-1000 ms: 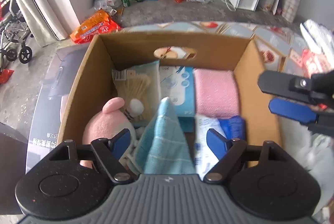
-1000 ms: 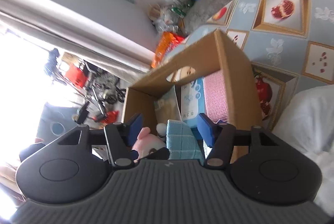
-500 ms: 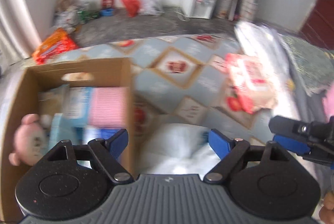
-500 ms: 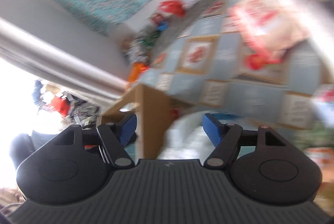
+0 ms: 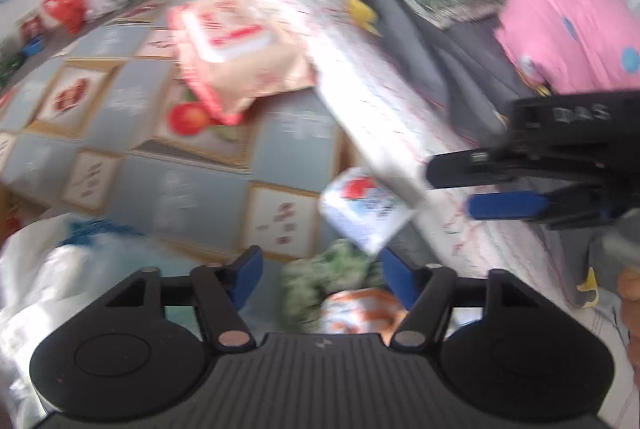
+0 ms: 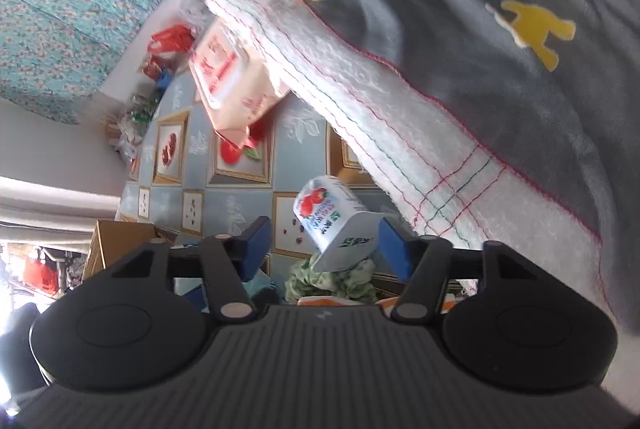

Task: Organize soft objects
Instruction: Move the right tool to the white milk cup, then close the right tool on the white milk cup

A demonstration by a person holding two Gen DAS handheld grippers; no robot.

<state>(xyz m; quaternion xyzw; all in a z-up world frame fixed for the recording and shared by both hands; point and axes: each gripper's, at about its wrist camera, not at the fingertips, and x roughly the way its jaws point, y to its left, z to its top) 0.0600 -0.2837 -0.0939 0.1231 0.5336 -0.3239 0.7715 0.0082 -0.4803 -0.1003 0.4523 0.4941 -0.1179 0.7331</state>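
A white tissue pack with a red strawberry print (image 5: 362,207) (image 6: 334,219) lies on the patterned bed cover, against a white quilt. A green-and-white cloth (image 5: 324,277) (image 6: 332,279) and an orange-and-white item (image 5: 360,311) lie just below it. My left gripper (image 5: 320,275) is open and empty above the green cloth. My right gripper (image 6: 324,247) is open, with the tissue pack between its fingers but not clamped; it also shows at the right of the left wrist view (image 5: 480,189). A large pink-and-white wipes pack (image 5: 236,49) (image 6: 234,77) lies farther back.
A white quilt with red stitching (image 5: 372,89) (image 6: 380,101), a grey blanket with yellow shapes (image 6: 500,29) and a pink cloth (image 5: 572,29) are piled at the right. A white plastic bag (image 5: 48,289) lies at the left. The cardboard box corner (image 6: 108,241) shows at the left.
Both grippers have swung right, away from the cardboard box with the blue towel, pink plush and packs, to the pile on the bed. The tissue pack now lies between the right fingers.
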